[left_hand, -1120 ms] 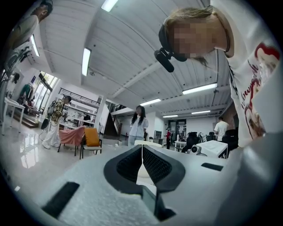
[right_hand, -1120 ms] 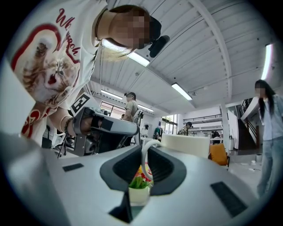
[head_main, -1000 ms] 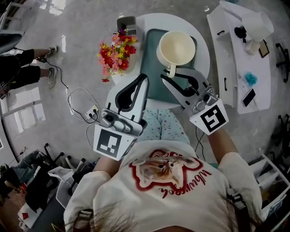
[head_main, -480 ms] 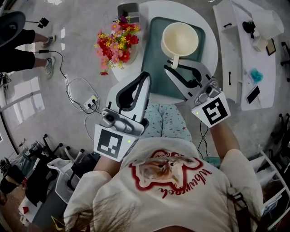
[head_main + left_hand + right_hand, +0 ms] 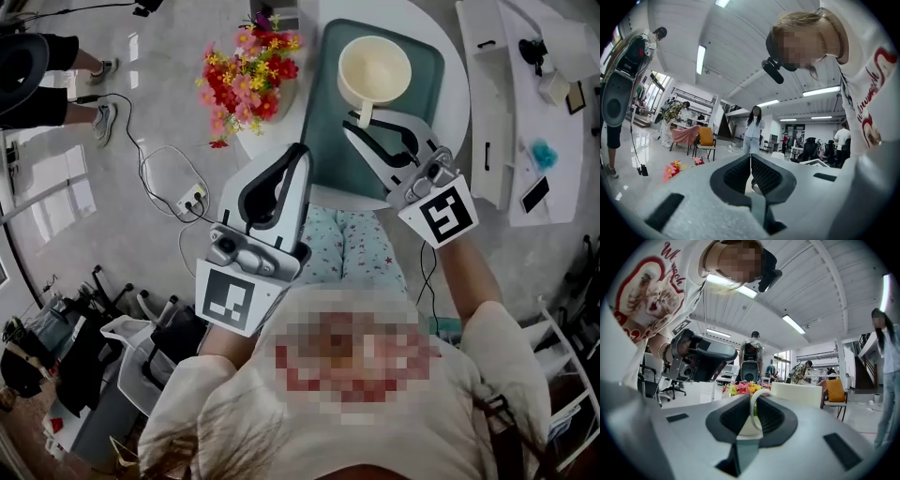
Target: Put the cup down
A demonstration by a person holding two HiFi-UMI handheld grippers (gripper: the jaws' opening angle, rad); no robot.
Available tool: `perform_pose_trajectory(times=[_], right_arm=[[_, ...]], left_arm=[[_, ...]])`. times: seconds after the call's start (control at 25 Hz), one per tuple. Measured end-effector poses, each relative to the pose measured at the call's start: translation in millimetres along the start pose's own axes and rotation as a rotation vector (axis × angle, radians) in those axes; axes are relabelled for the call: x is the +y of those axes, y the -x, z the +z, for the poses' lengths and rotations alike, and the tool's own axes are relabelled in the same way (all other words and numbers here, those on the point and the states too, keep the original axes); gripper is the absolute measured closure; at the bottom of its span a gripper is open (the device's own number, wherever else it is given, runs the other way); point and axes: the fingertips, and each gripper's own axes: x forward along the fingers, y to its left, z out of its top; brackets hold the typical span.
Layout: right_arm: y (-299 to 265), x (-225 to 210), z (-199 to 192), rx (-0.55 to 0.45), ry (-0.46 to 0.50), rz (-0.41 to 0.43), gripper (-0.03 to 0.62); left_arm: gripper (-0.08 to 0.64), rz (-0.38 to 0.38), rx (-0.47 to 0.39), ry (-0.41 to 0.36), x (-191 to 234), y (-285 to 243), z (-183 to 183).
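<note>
The round white worktop [image 5: 454, 94] carries a teal tray [image 5: 328, 150] that takes up most of its middle. A bunch of red, pink and yellow flowers [image 5: 246, 70] stands at the worktop's left edge, beside the tray and apart from it.

The left hand-held gripper [image 5: 298, 155] hangs over the near left rim of the worktop, well apart from the cup. The left gripper view shows its jaws pressed together along a thin line with nothing between them.

The right hand-held gripper [image 5: 361, 122] reaches in over the tray's near half, its tips at the cup's near side.

The cream cup [image 5: 373, 67] sits upright over the far half of the tray, mouth up and empty. Whether its base touches the tray cannot be told.

The cup's handle [image 5: 361, 114] points toward the person. The right gripper view shows that handle loop [image 5: 753, 406] standing upright between the two pads, which are clenched on it, with the cup body [image 5: 797, 394] just beyond the tips.
</note>
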Motion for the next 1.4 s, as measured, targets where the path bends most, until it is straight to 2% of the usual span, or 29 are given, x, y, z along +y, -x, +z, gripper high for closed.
perform_pose_trajectory(times=[0.68, 1.28, 1.4], right_arm=[[-17, 2, -38, 0.041, -0.018, 0.02, 0.538], [-29, 4, -72, 0.116, 0.02, 0.065, 0.538], [-31, 2, -73, 0.109, -0.006, 0.057, 0.538]], left_arm=[[0.543, -0.007, 0.021, 0.072, -3, 5, -18], [0.543, 0.0, 0.041, 0.087, -2, 12, -27], [0.543, 0.007, 0.044, 0.091, 0, 13, -27]])
